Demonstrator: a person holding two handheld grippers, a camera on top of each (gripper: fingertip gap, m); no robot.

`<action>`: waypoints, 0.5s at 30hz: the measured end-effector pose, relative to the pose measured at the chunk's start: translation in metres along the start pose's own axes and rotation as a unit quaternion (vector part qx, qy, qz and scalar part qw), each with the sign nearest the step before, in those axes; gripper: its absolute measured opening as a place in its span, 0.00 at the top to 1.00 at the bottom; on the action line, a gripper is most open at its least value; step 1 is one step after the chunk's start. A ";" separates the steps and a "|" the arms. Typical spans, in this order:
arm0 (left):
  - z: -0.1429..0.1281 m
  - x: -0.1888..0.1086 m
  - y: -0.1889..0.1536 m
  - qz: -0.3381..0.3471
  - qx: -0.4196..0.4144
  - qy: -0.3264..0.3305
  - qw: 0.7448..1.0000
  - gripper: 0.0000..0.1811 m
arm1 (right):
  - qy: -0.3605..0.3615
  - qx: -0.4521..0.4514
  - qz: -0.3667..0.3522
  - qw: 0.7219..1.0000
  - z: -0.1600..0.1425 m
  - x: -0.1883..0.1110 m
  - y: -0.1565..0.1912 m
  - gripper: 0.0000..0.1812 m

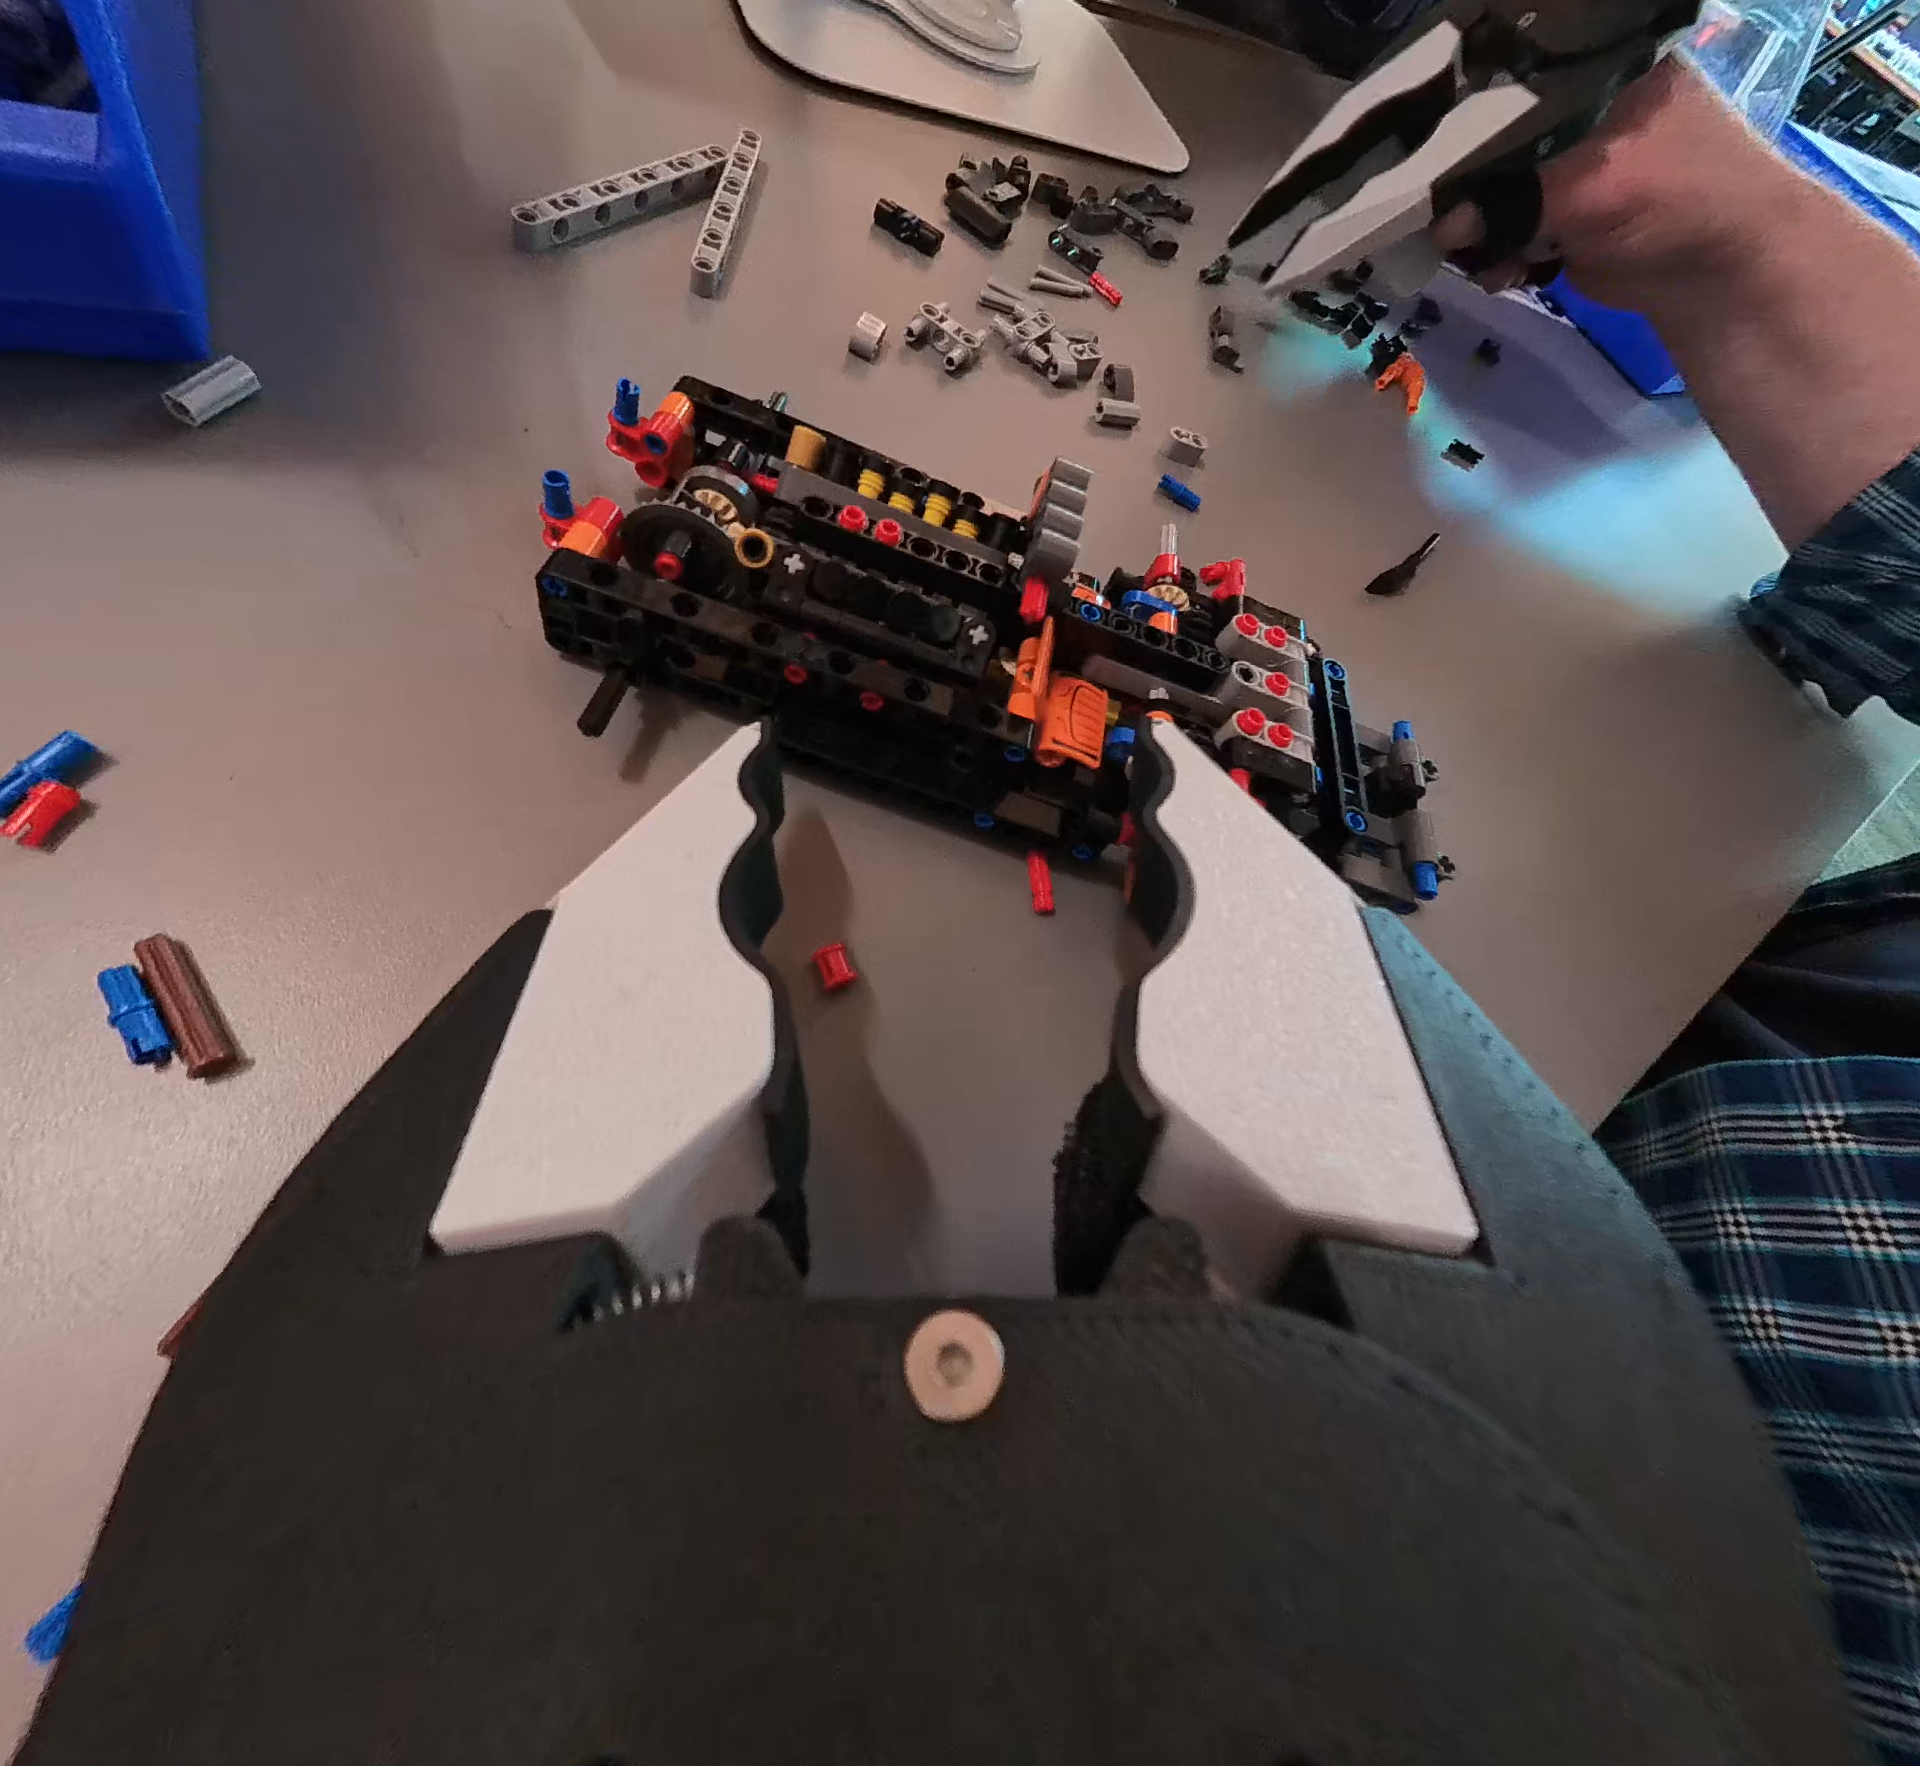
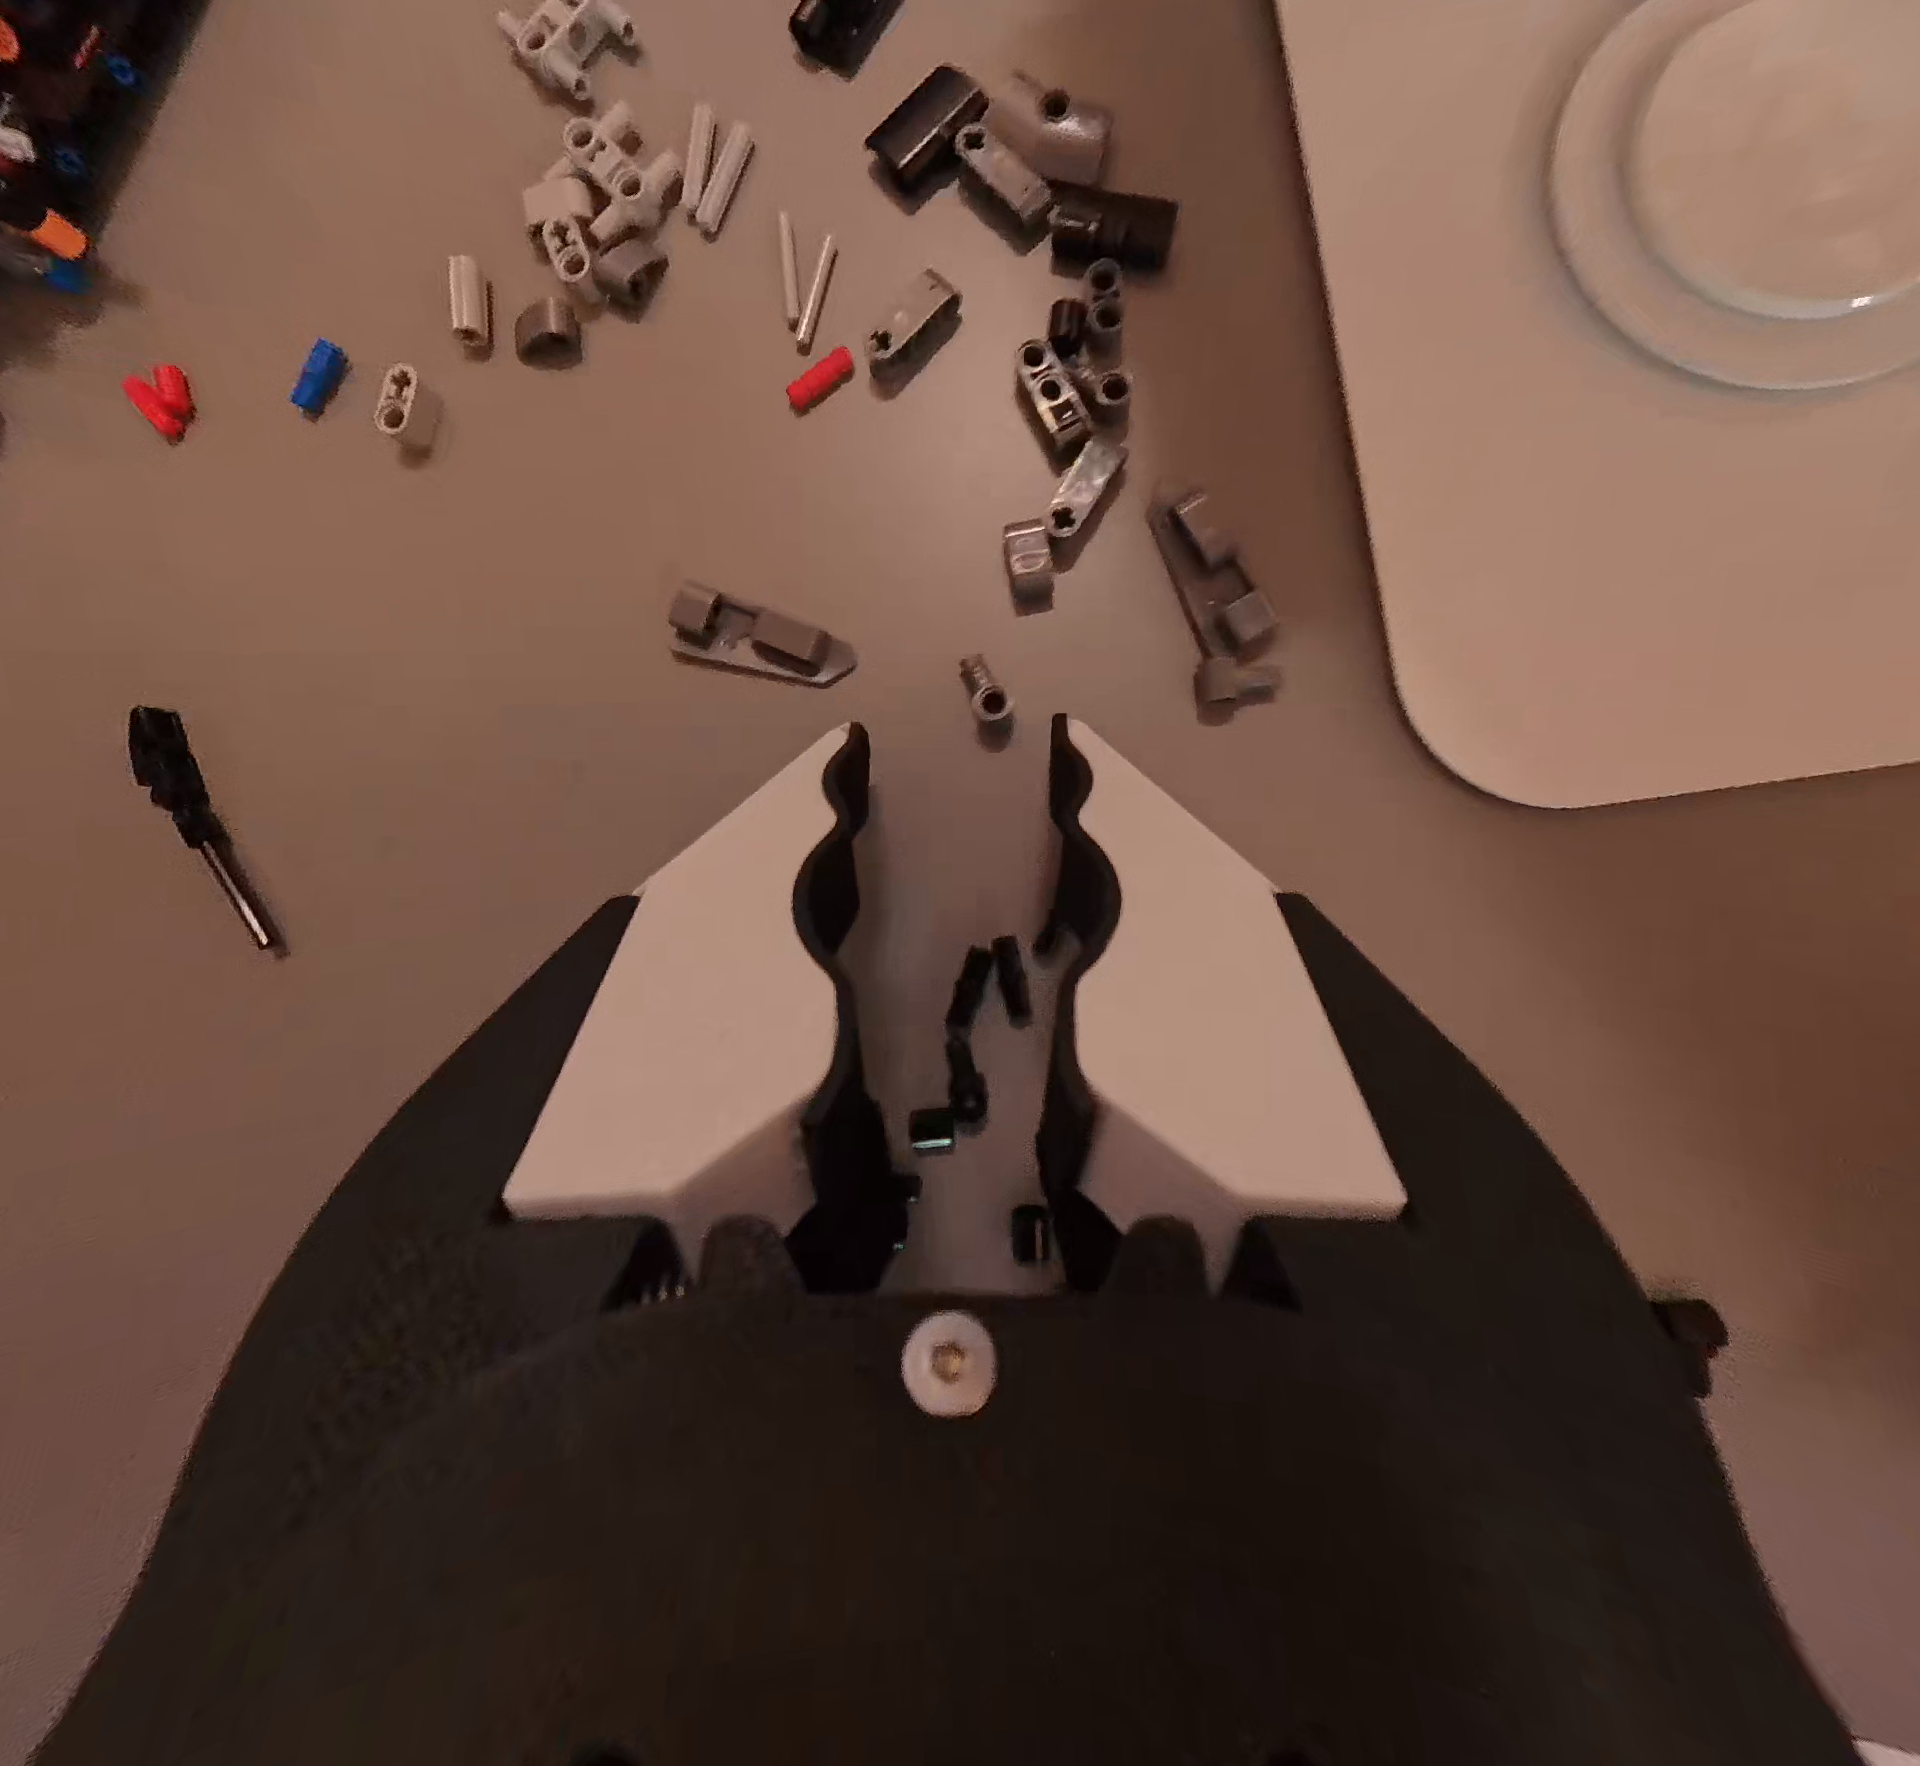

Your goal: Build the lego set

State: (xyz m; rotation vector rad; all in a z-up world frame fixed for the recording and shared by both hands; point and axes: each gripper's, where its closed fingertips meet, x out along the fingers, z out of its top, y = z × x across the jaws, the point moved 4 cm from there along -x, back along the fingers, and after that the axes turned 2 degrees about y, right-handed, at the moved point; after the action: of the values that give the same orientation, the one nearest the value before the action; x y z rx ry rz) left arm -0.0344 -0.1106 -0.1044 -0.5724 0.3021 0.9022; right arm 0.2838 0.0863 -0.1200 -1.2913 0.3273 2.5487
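Observation:
The half-built Lego model, black with red, orange, yellow and blue parts, lies on the grey table just beyond my left gripper. That gripper is open and empty, its tips at the model's near side. A red pin lies between its fingers on the table. My right gripper is open and empty, hovering over loose parts; it also shows in the left wrist view. A small grey pin lies just past its tips, and small black pieces lie under it. The model's edge shows at top left.
Grey and black loose parts are scattered on the table. Two long grey beams lie behind the model. A monitor stand base sits at the back. A blue bin stands at the left. A plaid sleeve is at the right. Across from one pair of fingers to the other is roughly 35 centimetres.

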 end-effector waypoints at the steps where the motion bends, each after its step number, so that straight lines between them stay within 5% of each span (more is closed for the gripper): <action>1: 0.000 0.000 0.000 -0.001 0.000 0.000 1.000 0.63 | -0.006 0.003 -0.008 1.000 0.002 -0.002 -0.004 0.82; 15: 0.000 0.000 0.000 -0.002 -0.001 0.000 1.000 0.63 | -0.021 -0.031 -0.029 0.999 0.048 0.024 -0.014 0.86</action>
State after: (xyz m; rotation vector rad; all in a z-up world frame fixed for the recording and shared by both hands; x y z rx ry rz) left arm -0.0340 -0.1106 -0.1043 -0.5736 0.2999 0.8988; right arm 0.2385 0.1181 -0.1127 -1.2470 0.1999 2.5524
